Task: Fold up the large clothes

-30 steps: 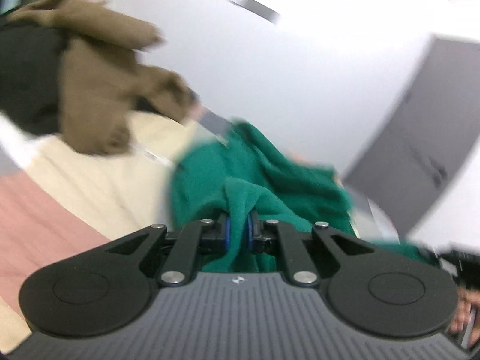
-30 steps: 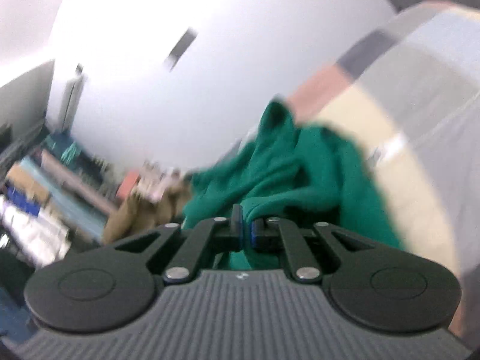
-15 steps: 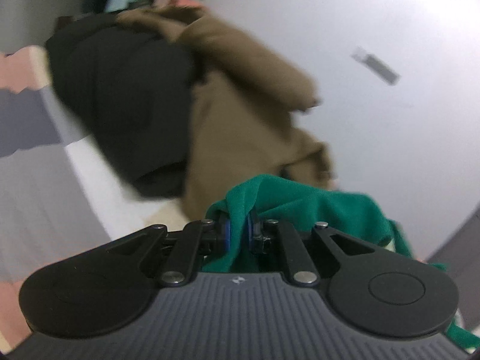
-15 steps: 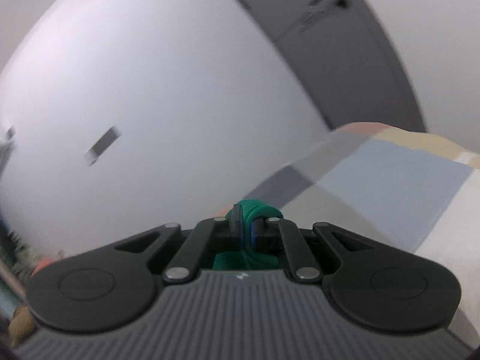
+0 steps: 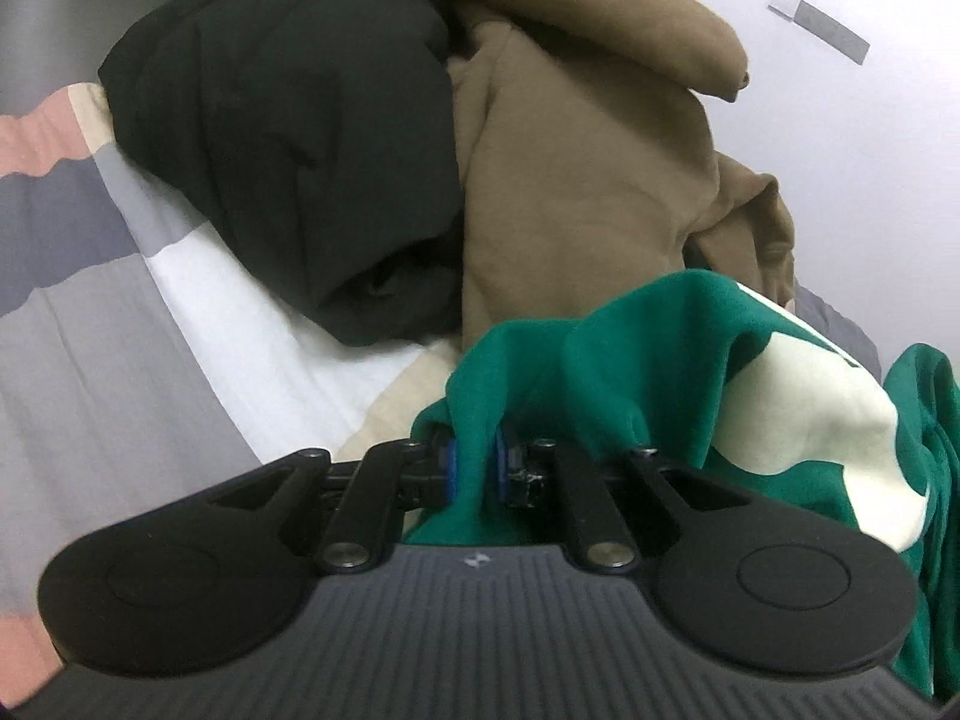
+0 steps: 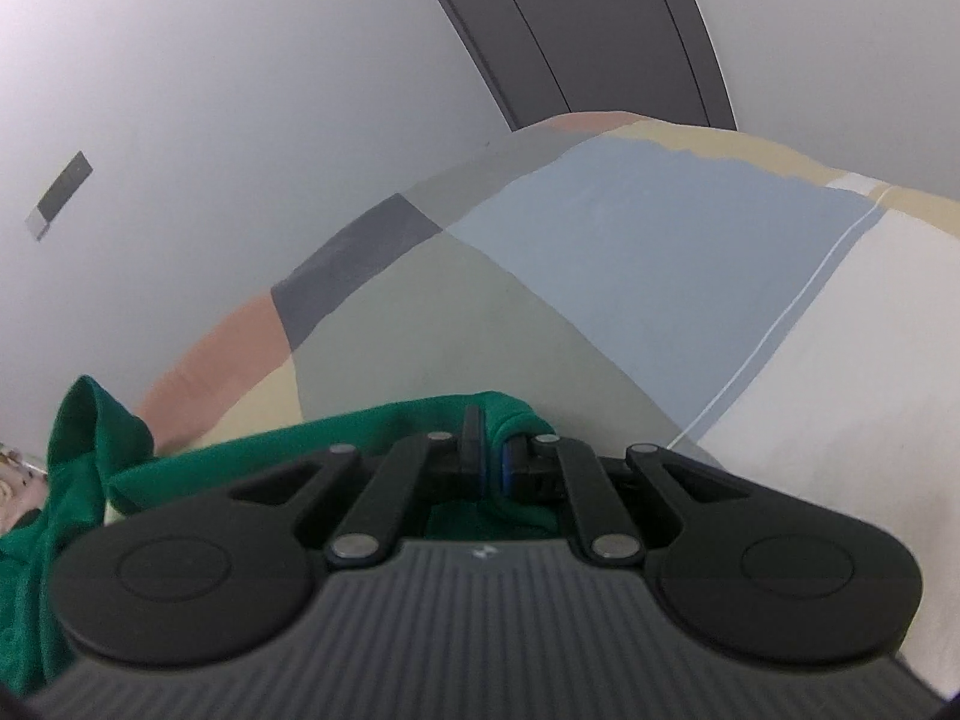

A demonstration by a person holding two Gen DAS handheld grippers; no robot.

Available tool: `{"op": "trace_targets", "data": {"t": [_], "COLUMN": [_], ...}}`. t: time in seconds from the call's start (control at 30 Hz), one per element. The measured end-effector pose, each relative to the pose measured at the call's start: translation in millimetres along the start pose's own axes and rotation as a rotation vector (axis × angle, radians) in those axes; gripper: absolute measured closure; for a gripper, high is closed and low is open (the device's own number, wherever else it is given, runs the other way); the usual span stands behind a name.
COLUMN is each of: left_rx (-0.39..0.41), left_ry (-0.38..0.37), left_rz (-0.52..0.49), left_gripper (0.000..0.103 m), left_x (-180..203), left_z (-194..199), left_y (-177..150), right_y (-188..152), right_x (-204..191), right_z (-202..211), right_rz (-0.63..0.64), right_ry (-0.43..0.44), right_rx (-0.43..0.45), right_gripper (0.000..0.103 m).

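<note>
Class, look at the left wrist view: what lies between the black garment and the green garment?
In the left wrist view, the brown garment lies between the black garment and the green garment.

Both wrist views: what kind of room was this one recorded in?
Most likely a bedroom. A colour-block patchwork bedspread covers a wide soft surface against a plain wall, a dark door stands behind it, and unfolded clothes are heaped on it: a black garment and a brown hoodie.
</note>
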State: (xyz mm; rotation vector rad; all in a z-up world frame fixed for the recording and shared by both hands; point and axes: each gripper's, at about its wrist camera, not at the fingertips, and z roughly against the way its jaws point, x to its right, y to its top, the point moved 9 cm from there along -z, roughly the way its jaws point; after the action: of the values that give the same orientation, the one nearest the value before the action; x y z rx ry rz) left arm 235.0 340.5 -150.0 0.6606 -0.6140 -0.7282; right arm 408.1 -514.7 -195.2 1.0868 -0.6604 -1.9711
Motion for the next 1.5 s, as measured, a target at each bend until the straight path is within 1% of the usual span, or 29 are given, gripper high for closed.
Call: {"op": "trace_targets", "data": {"t": [0.07,0.13,0.2,0.23,0.27,0.3,0.33,0.37,0.4,0.43,0.5,0.53,0.6,0.63,0.7,0.77,0.83,0.87,1.03,1.07,1.13,1.27,1.3,1.43,1.47,1.5], "left_rx": [0.007,0.02,0.044,0.058,0.08,0.098,0.118,0.134,0.14,0.143,0.142,0.14,0.134,0.133,0.153,0.196,0.233,0.242,0.243,0.225,0.184,0.116,0.101,0.055,0.043,0.033], "left_ry": [0.011,0.023,0.029,0.03,0.028,0.027,0.029,0.028,0.021,0.008,-0.007,-0.013,-0.02,-0.017,-0.005,0.02,0.026,0.016,-0.107,-0.156,-0.229,-0.336,-0.357,-0.394,-0.402,-0.408], "left_rz": [-0.027,-0.044,-0.064,-0.081,-0.105,-0.124,-0.145,-0.159,-0.163,-0.165,-0.168,-0.172,-0.18,-0.186,-0.199,-0.222,-0.234,-0.235,-0.237,-0.238,-0.242,-0.285,-0.293,-0.327,-0.337,-0.343], "left_gripper": [0.087,0.083,0.074,0.071,0.064,0.058,0.055,0.049,0.043,0.041,0.036,0.034,0.024,0.021,0.01,0.004,0.002,0.002,0.002,0.002,0.002,0.002,0.002,0.002,0.002,0.002], "left_x": [3.3,8.3,15.6,20.7,27.6,33.2,39.4,45.4,49.9,54.5,61.4,63.7,67.2,68.2,68.6,67.7,68.1,70.1,94.8,103.8,121.2,156.9,163.7,181.2,184.5,186.4], "left_z": [10.6,21.5,36.6,44.6,54.2,61.2,70.4,79.9,87.5,95.4,109.7,116.1,129.1,135.6,149.3,165.8,179.8,185.3,205.1,207.5,207.5,206.4,204.7,198.3,196.3,195.2], "left_y": [-1.5,-0.2,-0.1,0.5,1.2,1.8,1.5,0.4,-1.3,-3.7,-9.3,-12.9,-21.3,-25.3,-31.0,-33.1,-33.5,-34.3,-47.7,-55.1,-68.5,-97.5,-103.4,-125.7,-130.2,-134.2], "right_y": [-3.9,-5.3,-8.6,-7.5,-6.4,-6.1,-5.9,-6.2,-8.0,-9.0,-12.1,-14.3,-16.8,-18.0,-20.1,-21.4,-22.2,-22.6,-24.3,-24.4,-25.2,-23.4,-22.5,-21.1,-21.8,-24.4], "right_x": [-7.1,-17.5,-27.7,-32.2,-36.9,-41.9,-45.6,-49.5,-53.5,-57.5,-65.5,-68.1,-73.8,-75.8,-81.5,-88.0,-94.1,-96.9,-113.6,-116.7,-124.0,-130.4,-130.3,-132.1,-134.0,-138.6], "right_z": [10.7,25.4,42.0,49.1,55.5,64.4,70.5,76.8,84.5,90.1,101.2,106.0,115.5,120.1,127.4,132.7,141.5,144.0,163.9,169.5,181.4,204.9,209.5,224.6,226.8,226.6], "right_rz": [0.028,0.086,0.154,0.179,0.197,0.21,0.214,0.22,0.235,0.255,0.294,0.302,0.31,0.311,0.311,0.314,0.314,0.316,0.325,0.321,0.319,0.31,0.305,0.304,0.311,0.329], "right_ry": [-0.007,-0.013,-0.023,-0.026,-0.022,-0.01,0.003,0.017,0.025,0.026,0.03,0.036,0.045,0.05,0.06,0.081,0.083,0.085,0.107,0.11,0.121,0.103,0.101,0.095,0.101,0.125], "right_rx": [0.006,0.021,0.031,0.04,0.051,0.058,0.061,0.063,0.066,0.069,0.073,0.071,0.067,0.067,0.061,0.055,0.063,0.068,0.118,0.134,0.168,0.258,0.278,0.343,0.352,0.346], "right_gripper": [0.094,0.093,0.09,0.09,0.088,0.081,0.077,0.07,0.065,0.063,0.054,0.052,0.034,0.031,0.024,0.023,0.023,0.023,0.023,0.023,0.023,0.023,0.023,0.021,0.021,0.021]}}
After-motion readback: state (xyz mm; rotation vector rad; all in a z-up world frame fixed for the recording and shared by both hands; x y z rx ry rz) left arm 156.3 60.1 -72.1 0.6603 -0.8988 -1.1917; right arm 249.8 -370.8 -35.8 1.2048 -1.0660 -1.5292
